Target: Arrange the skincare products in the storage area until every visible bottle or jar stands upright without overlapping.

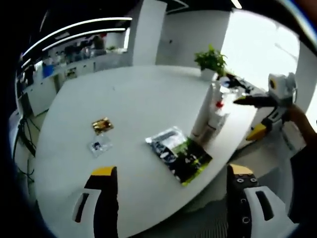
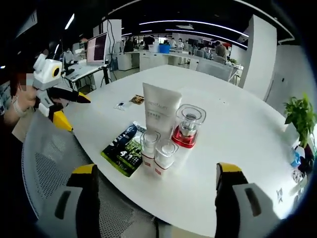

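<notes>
The skincare group stands upright near the white table's point(image 2: 237, 124) edge: a tall white tube point(image 2: 161, 109), a clear jar on a red base point(image 2: 187, 126) and two small clear bottles point(image 2: 149, 144) point(image 2: 166, 153). My right gripper point(image 2: 156, 171) is open just in front of them, holding nothing. In the left gripper view the tube point(image 1: 203, 116) and a red-capped bottle point(image 1: 218, 111) stand at the table's right rim. My left gripper point(image 1: 172, 171) is open and empty, off the table's side. The right gripper point(image 1: 246, 117) shows at the far right, the left gripper point(image 2: 74, 111) at the left.
A green and black packet point(image 2: 126, 146) point(image 1: 181, 153) lies flat beside the bottles. Two small sachets point(image 1: 102, 125) point(image 1: 99, 146) lie further in on the table. A potted plant point(image 1: 210, 59) point(image 2: 302, 116) stands at the far edge. A grey mesh chair point(image 2: 49, 158) is close by.
</notes>
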